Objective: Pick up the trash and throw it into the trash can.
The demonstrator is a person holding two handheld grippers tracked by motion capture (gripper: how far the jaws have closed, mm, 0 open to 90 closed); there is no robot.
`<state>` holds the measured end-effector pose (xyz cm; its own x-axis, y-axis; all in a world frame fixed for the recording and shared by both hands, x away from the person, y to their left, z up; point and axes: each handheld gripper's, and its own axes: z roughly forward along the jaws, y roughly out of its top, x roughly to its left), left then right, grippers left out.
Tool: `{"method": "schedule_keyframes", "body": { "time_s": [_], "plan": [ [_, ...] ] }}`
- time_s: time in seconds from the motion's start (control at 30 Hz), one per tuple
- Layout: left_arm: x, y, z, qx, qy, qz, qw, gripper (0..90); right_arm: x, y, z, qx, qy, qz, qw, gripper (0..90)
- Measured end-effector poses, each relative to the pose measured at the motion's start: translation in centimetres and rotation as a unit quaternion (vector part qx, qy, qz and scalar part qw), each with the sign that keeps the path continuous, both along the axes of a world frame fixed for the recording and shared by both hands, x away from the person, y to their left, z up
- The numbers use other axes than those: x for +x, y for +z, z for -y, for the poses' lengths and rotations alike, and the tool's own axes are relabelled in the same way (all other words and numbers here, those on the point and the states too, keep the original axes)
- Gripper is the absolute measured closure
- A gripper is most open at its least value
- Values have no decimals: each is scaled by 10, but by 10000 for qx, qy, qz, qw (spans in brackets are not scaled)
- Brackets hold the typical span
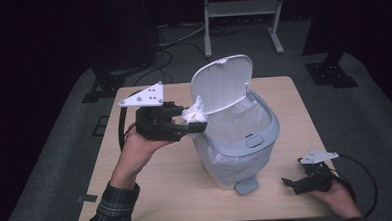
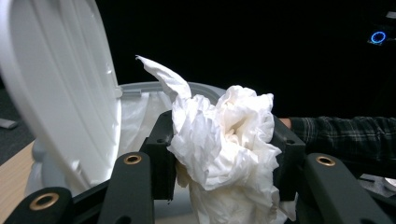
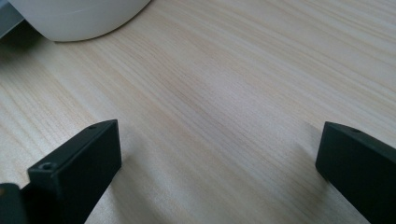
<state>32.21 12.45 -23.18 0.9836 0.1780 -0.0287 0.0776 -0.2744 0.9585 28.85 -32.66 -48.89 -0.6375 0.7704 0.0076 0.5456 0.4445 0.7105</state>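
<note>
A white pedal bin (image 1: 238, 138) with a plastic liner stands in the middle of the wooden table (image 1: 152, 192), its lid (image 1: 223, 82) tipped up. My left gripper (image 1: 193, 121) is shut on a crumpled white tissue (image 1: 194, 113) and holds it in the air at the bin's left rim, just under the raised lid. In the left gripper view the tissue (image 2: 224, 144) bulges out between both jaws, with the lid (image 2: 56, 88) close on the left and the liner behind. My right gripper (image 1: 293, 183) rests low at the table's front right corner, open, with bare wood (image 3: 219, 112) between its jaws.
The bin's grey foot pedal (image 1: 246, 186) sticks out toward the front edge. The bin's rounded base (image 3: 74, 18) lies just ahead of the right gripper. A metal stand (image 1: 242, 18) and dark equipment legs stand on the floor beyond the table. A plaid sleeve (image 2: 345, 133) crosses behind the tissue.
</note>
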Motion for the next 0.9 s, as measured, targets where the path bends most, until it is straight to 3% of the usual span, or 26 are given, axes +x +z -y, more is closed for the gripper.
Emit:
{"method": "schedule_keyframes", "body": {
  "time_s": [0.9],
  "plan": [
    [18, -1, 60, 125, -191, 12, 9997, 518, 0, 0, 0, 0, 1, 1, 10000, 0]
  ]
}}
